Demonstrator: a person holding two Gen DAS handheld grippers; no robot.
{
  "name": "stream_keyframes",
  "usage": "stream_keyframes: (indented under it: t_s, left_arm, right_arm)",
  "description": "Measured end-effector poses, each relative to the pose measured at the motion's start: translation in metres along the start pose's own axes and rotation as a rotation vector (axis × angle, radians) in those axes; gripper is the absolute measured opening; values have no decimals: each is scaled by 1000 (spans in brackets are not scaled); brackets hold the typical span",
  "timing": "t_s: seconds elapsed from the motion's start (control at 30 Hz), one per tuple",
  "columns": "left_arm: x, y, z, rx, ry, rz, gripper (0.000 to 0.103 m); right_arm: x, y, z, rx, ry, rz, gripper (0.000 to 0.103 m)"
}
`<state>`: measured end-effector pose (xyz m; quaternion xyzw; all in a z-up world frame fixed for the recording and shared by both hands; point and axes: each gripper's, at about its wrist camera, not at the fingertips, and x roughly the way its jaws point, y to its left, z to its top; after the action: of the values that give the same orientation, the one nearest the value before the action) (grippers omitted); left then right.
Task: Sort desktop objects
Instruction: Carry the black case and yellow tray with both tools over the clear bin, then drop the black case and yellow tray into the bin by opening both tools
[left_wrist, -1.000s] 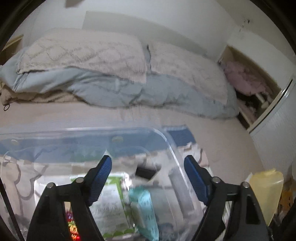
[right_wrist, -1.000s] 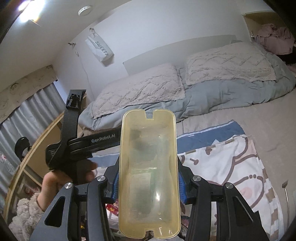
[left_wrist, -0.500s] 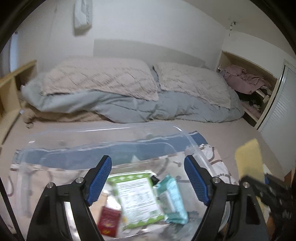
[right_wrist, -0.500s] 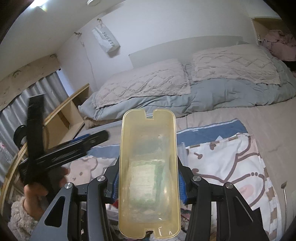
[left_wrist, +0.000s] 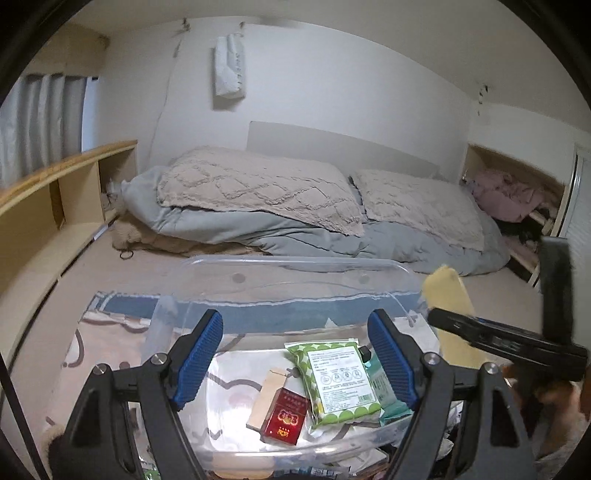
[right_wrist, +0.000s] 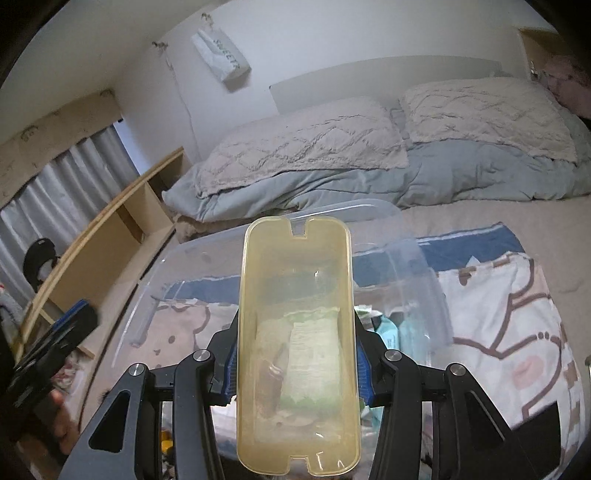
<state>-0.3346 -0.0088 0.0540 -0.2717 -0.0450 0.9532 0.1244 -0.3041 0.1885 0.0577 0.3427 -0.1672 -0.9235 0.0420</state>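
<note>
Between the right gripper's (right_wrist: 297, 363) blue pads, a yellowish translucent lid (right_wrist: 297, 339) is being clamped by its long sides — held flat and lengthwise, it is sticking out ahead of the fingers, so the grip looks chosen to carry it level rather than by a corner. Through it, the clear plastic bin (right_wrist: 155, 280) is showing directly below and ahead, which suggests the lid is being brought over the bin to be dropped in with the rest.

Off to the left, the left gripper (left_wrist: 295, 356) is standing wide with nothing between its pads, hovering over the near edge of the same bin (left_wrist: 295, 264) — free, I would guess, to steady the container or fetch the next item. From its side the lid (left_wrist: 448, 295) and the right gripper (left_wrist: 506, 339) are appearing at the right edge, just beside the bin's rim.

Inside the bin a green-patterned packet (left_wrist: 338, 380), a red box (left_wrist: 286, 417), a pale wooden block (left_wrist: 266, 397) and a teal pack (left_wrist: 388, 387) are lying together at the near end, leaving bare floor farther back. The bin is sitting on a patterned blanket (right_wrist: 517, 314) spread over a bed, with pillows (left_wrist: 258, 192) and a grey duvet (left_wrist: 295, 236) piled beyond.
</note>
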Motion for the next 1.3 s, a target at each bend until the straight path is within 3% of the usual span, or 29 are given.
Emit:
stream_keyframes:
  t_s: [0.1, 0.27, 0.33, 0.4, 0.8, 1.3]
  left_arm:
    - [-1, 9, -4, -7, 19, 11, 81]
    - [-2, 16, -10, -1, 26, 20, 81]
    - [0, 15, -13, 6, 30, 18, 81]
    - [2, 14, -16, 19, 35, 18, 81]
    - [9, 11, -21, 22, 59, 10, 81]
    - [-9, -7, -17, 43, 53, 8, 81]
  right_arm:
    - [14, 0, 2, 6, 3, -46, 49]
    - [46, -8, -4, 48, 80, -50, 50]
    - [52, -6, -7, 38, 81, -110, 66]
    - [50, -3, -8, 22, 57, -125, 95]
    - [39, 3, -7, -33, 37, -152, 95]
    - [-6, 12, -7, -47, -20, -79, 95]
